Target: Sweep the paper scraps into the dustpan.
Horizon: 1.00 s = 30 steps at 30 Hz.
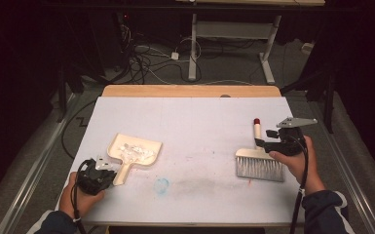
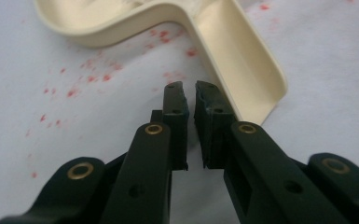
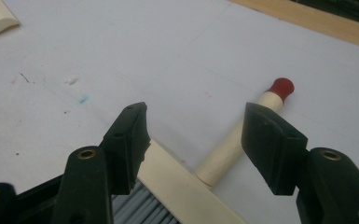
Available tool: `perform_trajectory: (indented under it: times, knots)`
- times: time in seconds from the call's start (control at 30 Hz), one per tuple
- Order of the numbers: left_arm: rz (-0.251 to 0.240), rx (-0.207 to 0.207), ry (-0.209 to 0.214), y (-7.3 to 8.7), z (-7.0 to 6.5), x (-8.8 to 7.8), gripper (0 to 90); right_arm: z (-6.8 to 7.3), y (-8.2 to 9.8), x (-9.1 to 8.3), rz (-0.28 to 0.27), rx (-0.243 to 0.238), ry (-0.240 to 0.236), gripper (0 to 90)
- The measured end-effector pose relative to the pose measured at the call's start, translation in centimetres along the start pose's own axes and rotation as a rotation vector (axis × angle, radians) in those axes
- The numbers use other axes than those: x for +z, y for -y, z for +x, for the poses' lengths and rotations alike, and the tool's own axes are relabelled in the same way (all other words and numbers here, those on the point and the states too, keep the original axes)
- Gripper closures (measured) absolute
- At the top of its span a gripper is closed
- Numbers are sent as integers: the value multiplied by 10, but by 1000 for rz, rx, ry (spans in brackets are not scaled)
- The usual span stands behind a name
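Left gripper [image 1: 108, 168] sits near the front left corner of the table [image 1: 199, 122], and its jaws are closed together with only a thin slit between them and nothing inside. In the left gripper view its tips [image 2: 190, 100] lie just beside the handle end of the dustpan [image 2: 242, 70]; whether they touch it I cannot tell.

The table has a pale, whitish top with a wooden strip along the far edge. Small red specks [image 2: 93, 77] are scattered on the surface next to the dustpan, and a faint blue mark [image 1: 161, 185] lies to the right of the dustpan handle, toward the front edge. Behind the table the room is dark; there is a grey floor with loose cables [image 1: 146, 58] and the white legs of another table [image 1: 195, 44].

The cream dustpan [image 1: 134, 151] lies flat on the left half of the table, holding some pale crumpled bits [image 1: 135, 152], with its handle pointing to the left gripper.

On the right half of the table lies the brush [image 1: 259, 163], with grey bristles toward the front, a cream handle and a red tip [image 1: 256, 121] pointing to the far edge.

The right gripper [image 1: 262, 143] hangs over the brush handle. Its jaws stand half open, one on each side of the handle [image 3: 228, 144], and they are not pressing on it.
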State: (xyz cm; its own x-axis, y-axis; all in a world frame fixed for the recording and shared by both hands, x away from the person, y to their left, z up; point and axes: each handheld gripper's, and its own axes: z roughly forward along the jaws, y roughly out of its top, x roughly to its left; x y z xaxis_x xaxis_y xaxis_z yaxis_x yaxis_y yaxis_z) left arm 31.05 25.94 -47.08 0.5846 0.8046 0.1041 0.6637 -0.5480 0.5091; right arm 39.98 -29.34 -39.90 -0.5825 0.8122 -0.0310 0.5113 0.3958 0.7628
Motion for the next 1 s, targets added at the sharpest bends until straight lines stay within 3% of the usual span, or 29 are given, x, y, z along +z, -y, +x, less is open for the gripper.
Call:
perform_trajectory:
  times: [0.17,0.3,0.43,0.57,0.6,0.77,0.9,1.0]
  knots:
    - [-4,18,7,-3,-5,1,807,8,1,-6,-30,-14,11,418]
    - [-16,14,-11,-3,-4,-1,770,14,1,-10,-51,-39,30,412]
    - [-95,-1,-30,-4,-2,-15,719,22,1,-16,-92,-58,40,404]
    - [-209,27,-44,-6,-5,-30,675,30,0,-20,-127,-83,46,393]
    - [-258,47,-46,-8,-9,-35,646,36,-2,-24,-151,-101,72,378]
    - [-310,91,-74,-11,-18,-39,568,48,-4,-30,-200,-132,77,365]
    - [-360,107,-78,-13,-25,-40,407,59,-5,-36,-236,-150,90,352]
    - [-392,110,-98,-14,-29,-40,353,63,-5,-38,-244,-162,89,351]
